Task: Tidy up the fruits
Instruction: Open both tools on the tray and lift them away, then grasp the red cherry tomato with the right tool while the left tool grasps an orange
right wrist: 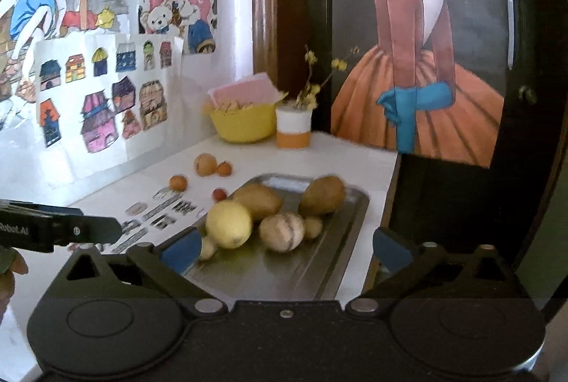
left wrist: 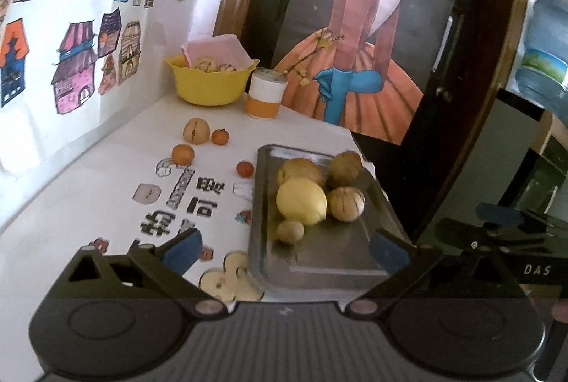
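Wall drawings: we see paper houses [left wrist: 74,37] taped up, left.
Cup: our orange-and-white cup [left wrist: 265,93] stands just beside the yellow bowl [left wrist: 209,84].
Painting: a girl in an orange skirt [right wrist: 419,69].
Bottle: a blue water bottle [left wrist: 546,55], far right.

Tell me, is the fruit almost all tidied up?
About halfway. Five fruits, including the big yellow lemon, already sit on the grey metal tray. Both tools, left and right, are open and empty. Four small fruits, like the little orange one, still lie on the white table.
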Tool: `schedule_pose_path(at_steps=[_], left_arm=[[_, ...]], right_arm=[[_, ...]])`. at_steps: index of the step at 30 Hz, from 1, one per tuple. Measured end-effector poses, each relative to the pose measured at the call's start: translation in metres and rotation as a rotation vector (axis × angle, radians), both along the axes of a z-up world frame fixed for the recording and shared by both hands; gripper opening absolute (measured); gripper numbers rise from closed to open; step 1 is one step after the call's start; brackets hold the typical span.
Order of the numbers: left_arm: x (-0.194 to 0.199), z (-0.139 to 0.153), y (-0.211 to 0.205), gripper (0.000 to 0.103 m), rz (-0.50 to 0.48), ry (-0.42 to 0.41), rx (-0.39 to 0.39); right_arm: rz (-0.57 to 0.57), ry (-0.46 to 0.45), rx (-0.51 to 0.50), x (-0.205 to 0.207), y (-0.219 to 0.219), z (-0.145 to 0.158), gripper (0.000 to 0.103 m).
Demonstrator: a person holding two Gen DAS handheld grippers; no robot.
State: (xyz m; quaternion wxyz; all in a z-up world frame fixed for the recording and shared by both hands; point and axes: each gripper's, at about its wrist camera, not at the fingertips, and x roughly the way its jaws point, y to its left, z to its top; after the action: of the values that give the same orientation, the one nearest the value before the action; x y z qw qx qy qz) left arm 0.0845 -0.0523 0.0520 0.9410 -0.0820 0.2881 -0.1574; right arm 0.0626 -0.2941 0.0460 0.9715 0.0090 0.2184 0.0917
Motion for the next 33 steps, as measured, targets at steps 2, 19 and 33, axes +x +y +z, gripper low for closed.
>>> schedule_pose_path(at_steps=[2,19,33], left_arm=[[-0.008,-0.003,0.003,0.102,-0.009,0.009,0.014],[-0.036,-0.019,0.053,0.102,0.07,0.144,0.068],[0.031,0.017,0.073,0.102,0.249,0.099,0.217]], right_arm=[[0.002,0.028,0.011,-0.01,0.006,-0.004,0.102],[0.152,0.189,0.063,-0.032,0.065,-0.025,0.102],[0.344,0.142,0.004,0.051,0.096,0.001,0.102]])
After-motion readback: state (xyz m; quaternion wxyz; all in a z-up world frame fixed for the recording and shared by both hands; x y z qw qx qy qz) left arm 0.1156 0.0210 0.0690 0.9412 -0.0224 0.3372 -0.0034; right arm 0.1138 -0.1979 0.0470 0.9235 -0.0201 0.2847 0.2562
